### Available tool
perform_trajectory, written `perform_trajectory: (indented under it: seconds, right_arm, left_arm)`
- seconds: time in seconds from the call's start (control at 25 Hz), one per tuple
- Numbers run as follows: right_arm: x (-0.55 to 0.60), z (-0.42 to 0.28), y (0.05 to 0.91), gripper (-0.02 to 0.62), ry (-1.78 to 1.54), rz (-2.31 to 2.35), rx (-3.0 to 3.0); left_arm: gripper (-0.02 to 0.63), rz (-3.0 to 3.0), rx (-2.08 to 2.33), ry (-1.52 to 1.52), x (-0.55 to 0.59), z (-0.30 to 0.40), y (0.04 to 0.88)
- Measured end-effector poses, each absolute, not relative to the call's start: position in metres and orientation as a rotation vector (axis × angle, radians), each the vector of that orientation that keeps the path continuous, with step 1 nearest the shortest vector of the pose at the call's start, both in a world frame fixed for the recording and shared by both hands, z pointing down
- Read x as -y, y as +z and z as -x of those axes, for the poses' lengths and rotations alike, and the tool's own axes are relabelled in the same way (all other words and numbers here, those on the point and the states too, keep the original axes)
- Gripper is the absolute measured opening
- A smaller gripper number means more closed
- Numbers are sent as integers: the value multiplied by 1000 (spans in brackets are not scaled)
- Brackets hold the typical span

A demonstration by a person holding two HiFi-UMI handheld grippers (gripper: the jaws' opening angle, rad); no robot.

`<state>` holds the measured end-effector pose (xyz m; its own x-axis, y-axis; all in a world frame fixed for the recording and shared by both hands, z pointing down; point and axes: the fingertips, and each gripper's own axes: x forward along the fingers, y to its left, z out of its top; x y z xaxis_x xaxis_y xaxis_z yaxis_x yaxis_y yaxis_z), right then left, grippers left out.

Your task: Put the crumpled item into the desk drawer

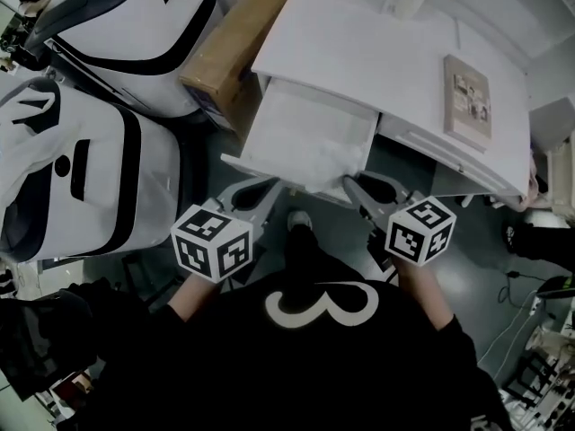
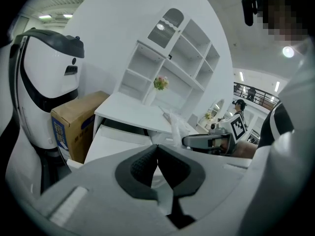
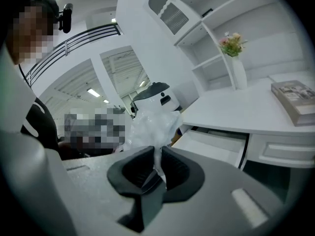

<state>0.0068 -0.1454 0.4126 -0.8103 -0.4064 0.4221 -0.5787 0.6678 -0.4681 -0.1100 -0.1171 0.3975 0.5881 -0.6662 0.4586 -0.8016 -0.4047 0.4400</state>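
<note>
At eleven o'clock from my right gripper [image 3: 156, 154], whose jaws pinch the crumpled clear plastic bag [image 3: 152, 124], lies the open white desk drawer [image 1: 301, 106]; my left gripper [image 2: 157, 149] is closed, empty.

Drawer [image 1: 305, 137] juts from the desk [image 1: 377, 61] front (box [image 1: 229, 52] at left); book [image 1: 467, 101] on top, right.

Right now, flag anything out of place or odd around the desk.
Nothing looks spilled or damaged. The desk drawer stands pulled out, and the right gripper is shut on a wad of crumpled clear plastic.
</note>
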Motion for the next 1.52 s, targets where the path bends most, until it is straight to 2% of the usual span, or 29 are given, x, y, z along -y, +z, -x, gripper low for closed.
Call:
perform_trajectory:
  seconds: [0.68, 1.52]
  right_arm:
    - [254, 13, 482, 51, 853, -666, 2457]
    - [281, 25, 597, 52, 743, -611, 2194]
  left_arm:
    - [9, -2091, 1223, 298, 222, 132, 421]
    - [9, -2042, 1295, 321, 241, 172, 433]
